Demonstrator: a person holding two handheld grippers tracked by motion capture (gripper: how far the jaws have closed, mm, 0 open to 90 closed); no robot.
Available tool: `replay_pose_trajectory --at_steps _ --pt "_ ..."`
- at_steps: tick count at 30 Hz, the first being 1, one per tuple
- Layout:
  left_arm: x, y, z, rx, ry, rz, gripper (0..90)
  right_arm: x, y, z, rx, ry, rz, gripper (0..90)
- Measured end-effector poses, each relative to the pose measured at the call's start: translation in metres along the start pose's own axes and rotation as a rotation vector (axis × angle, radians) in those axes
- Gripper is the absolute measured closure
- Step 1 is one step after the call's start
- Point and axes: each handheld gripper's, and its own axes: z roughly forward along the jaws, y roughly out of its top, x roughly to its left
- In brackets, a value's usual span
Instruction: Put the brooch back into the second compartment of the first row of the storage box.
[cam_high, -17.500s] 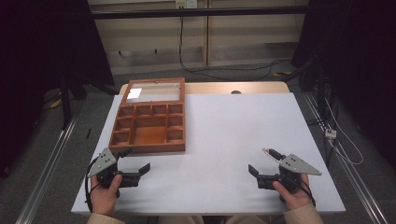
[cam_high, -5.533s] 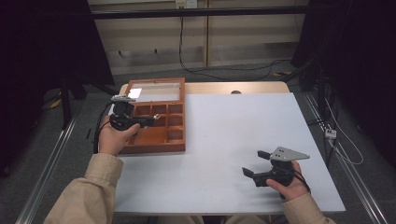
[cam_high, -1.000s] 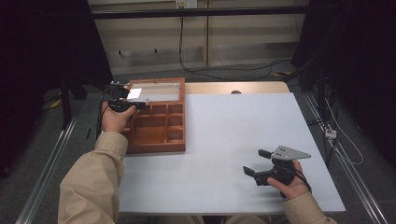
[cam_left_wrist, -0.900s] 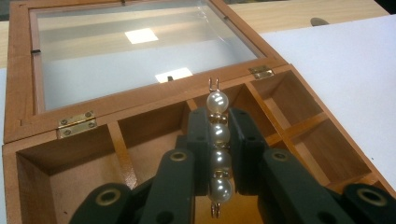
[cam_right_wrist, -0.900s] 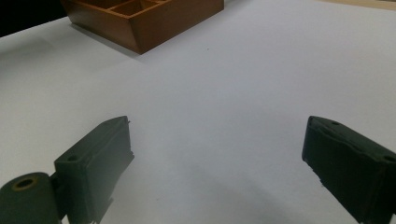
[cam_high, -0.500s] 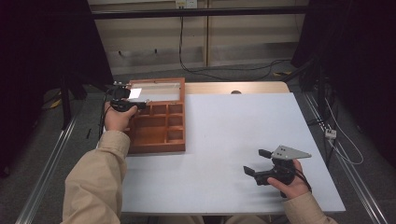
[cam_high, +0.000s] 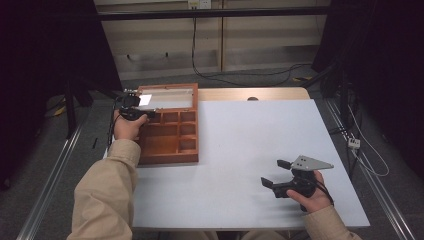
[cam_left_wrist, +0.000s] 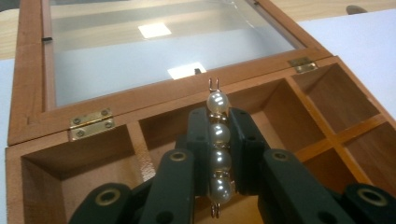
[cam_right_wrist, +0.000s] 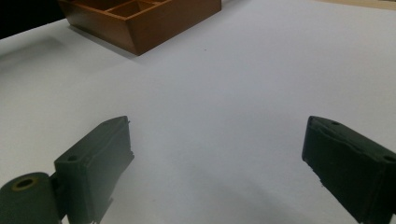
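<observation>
A short bar of several white pearls (cam_left_wrist: 218, 135) with gold wire loops at both ends is clamped lengthwise in my left gripper (cam_left_wrist: 219, 116), which is shut on it. The gripper (cam_high: 142, 116) hovers over the back left compartments of the open wooden box (cam_high: 167, 159), close to the hinge rail (cam_left_wrist: 140, 100). The compartments below it look bare. The box's glass lid (cam_left_wrist: 154, 46) lies folded back flat behind it. At the front right of the white table (cam_high: 250, 135), my right gripper (cam_high: 275, 173) stands open, with nothing between its jaws (cam_right_wrist: 217, 154).
The box (cam_right_wrist: 154, 23) has several divided compartments and sits at the table's back left. Brass hinges (cam_left_wrist: 91, 122) join lid and box. A wooden strip (cam_high: 250, 93) runs along the table's far edge. Dark stands and cables surround the table.
Since the earliest frame my left hand has gone from the table's front left edge up to the back of the box. Over the last second nothing visibly moved.
</observation>
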Motion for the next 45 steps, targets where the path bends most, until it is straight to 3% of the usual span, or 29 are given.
replay_pose_trajectory --at_steps 8,9,10,11,12,14,16,20,24,29,32,35,41,45 --pt "0.001 -0.002 0.003 0.024 -0.015 0.015 79.0 0.0 -0.001 0.0 0.001 0.0 0.003 7.9" --pt "0.002 -0.002 0.003 0.004 -0.005 0.005 75.5 0.0 -0.001 0.0 0.0 0.0 0.003 7.9" --pt "0.002 -0.002 0.003 -0.002 0.011 -0.005 63.1 -0.001 -0.001 0.0 0.0 -0.001 0.002 7.9" --pt "0.001 -0.002 0.002 0.007 0.008 -0.003 56.1 -0.001 -0.001 0.0 0.001 -0.001 0.002 7.9" --pt "0.0 -0.002 0.0 0.01 0.005 0.009 61.1 -0.001 -0.001 0.0 0.001 -0.003 0.004 7.9" --pt "-0.001 -0.003 -0.004 0.002 0.006 0.013 53.5 -0.001 -0.001 -0.001 0.0 -0.004 0.004 7.9" --pt "-0.003 -0.004 -0.01 -0.001 -0.023 -0.009 42.4 0.0 -0.001 -0.002 -0.001 -0.003 0.005 7.9" --pt "-0.013 -0.013 -0.023 -0.023 -0.113 0.019 32.2 0.0 -0.002 -0.003 -0.003 -0.009 0.007 7.9" --pt "-0.028 -0.028 -0.041 -0.052 -0.194 0.055 23.6 0.001 -0.001 -0.003 -0.004 -0.008 0.003 7.9" --pt "-0.045 -0.054 -0.063 -0.077 -0.254 0.099 18.0 0.003 -0.002 -0.001 0.004 -0.004 0.001 7.9" --pt "-0.056 -0.071 -0.072 -0.063 -0.266 0.159 16.4 0.003 -0.002 -0.001 0.005 -0.004 0.002 7.9" --pt "-0.066 -0.09 -0.081 -0.072 -0.297 0.195 15.6 0.004 -0.002 -0.002 0.003 -0.007 0.003 7.9" --pt "-0.077 -0.124 -0.087 -0.066 -0.321 0.249 13.9 0.006 -0.002 -0.001 0.006 -0.004 0.002 7.9" --pt "-0.076 -0.134 -0.083 -0.059 -0.327 0.256 12.6 0.006 -0.003 0.0 0.008 -0.005 0.004 7.9"
